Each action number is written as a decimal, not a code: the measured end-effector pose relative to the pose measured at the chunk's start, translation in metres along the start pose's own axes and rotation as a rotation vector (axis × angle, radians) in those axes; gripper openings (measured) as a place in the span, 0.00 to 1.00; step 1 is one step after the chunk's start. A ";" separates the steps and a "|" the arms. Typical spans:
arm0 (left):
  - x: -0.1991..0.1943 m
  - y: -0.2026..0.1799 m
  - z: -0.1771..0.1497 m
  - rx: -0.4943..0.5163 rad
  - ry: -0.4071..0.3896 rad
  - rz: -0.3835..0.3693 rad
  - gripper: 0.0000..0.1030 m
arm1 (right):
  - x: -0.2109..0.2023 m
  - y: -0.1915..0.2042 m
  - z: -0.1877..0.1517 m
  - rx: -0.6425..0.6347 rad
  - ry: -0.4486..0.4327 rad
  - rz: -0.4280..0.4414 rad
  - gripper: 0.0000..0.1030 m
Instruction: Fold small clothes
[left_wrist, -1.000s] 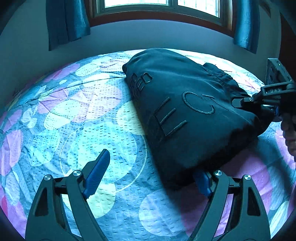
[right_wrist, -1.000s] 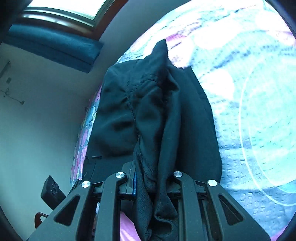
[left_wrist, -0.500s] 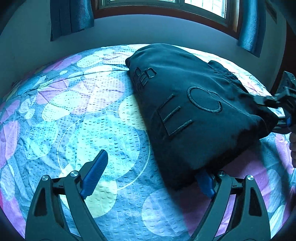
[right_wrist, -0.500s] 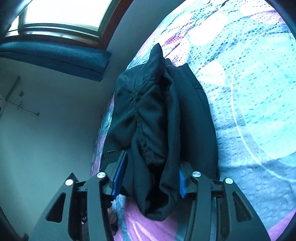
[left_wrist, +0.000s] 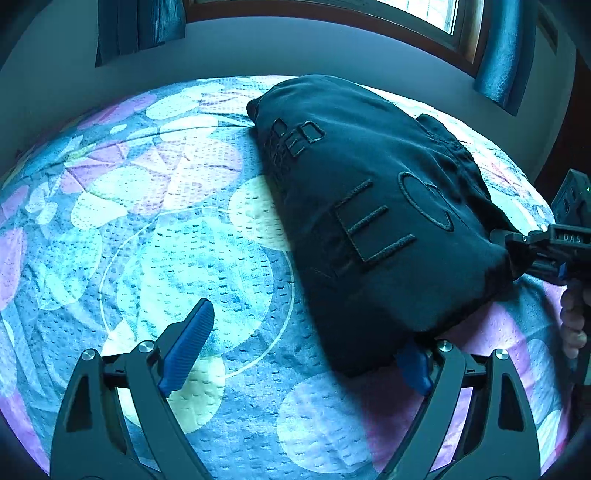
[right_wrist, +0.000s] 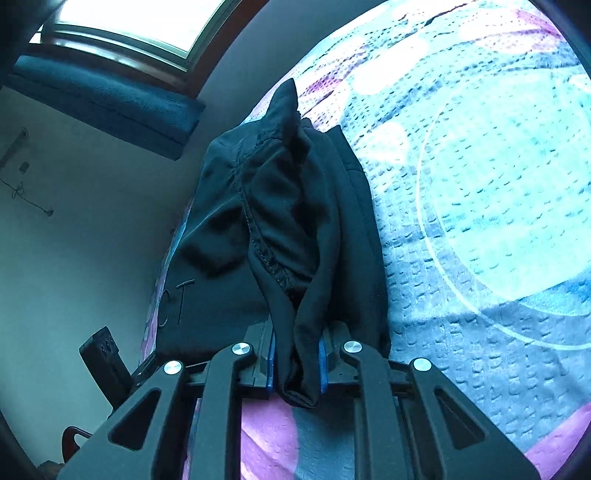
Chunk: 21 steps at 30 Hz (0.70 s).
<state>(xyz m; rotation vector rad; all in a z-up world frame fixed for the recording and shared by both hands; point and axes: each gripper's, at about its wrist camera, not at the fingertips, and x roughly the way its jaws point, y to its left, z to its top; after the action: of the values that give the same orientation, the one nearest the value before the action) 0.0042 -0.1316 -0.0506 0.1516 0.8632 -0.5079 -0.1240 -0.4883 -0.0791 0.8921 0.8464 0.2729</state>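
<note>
A dark garment (left_wrist: 369, 206) with raised lettering lies folded on the patterned bedspread (left_wrist: 166, 240). My left gripper (left_wrist: 306, 332) hovers at its near corner, and its jaws are opening. The left finger (left_wrist: 192, 332) stands over bare bedspread, while the garment's corner covers the right pad without being squeezed. My right gripper (right_wrist: 295, 343) is closing, and its blue pads pinch a bunched end of the garment (right_wrist: 280, 206). The left wrist view shows the right gripper (left_wrist: 517, 251) gripping the garment's right end.
The bedspread (right_wrist: 498, 221) stretches wide to the left of the garment. A wall, a window (left_wrist: 424, 14) and blue curtains (left_wrist: 140, 29) lie beyond the bed's far edge. A person's hand (left_wrist: 572, 321) holds the right gripper's handle.
The right gripper's jaws opened half a second ago and have closed again on the bunched cloth. The left gripper's jaws have spread a little wider. The garment stays put.
</note>
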 end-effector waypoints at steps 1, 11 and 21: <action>0.001 0.001 0.000 -0.006 0.003 -0.005 0.88 | 0.000 -0.002 -0.001 0.005 -0.004 0.008 0.15; 0.003 0.004 0.000 -0.016 0.011 -0.015 0.90 | -0.003 -0.015 -0.007 0.029 -0.029 0.078 0.14; 0.011 0.010 0.000 -0.046 0.045 -0.049 0.91 | -0.006 -0.022 -0.011 0.030 -0.040 0.101 0.14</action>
<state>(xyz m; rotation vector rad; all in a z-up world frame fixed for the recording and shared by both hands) 0.0149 -0.1268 -0.0594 0.1002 0.9242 -0.5315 -0.1386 -0.4991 -0.0971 0.9669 0.7710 0.3297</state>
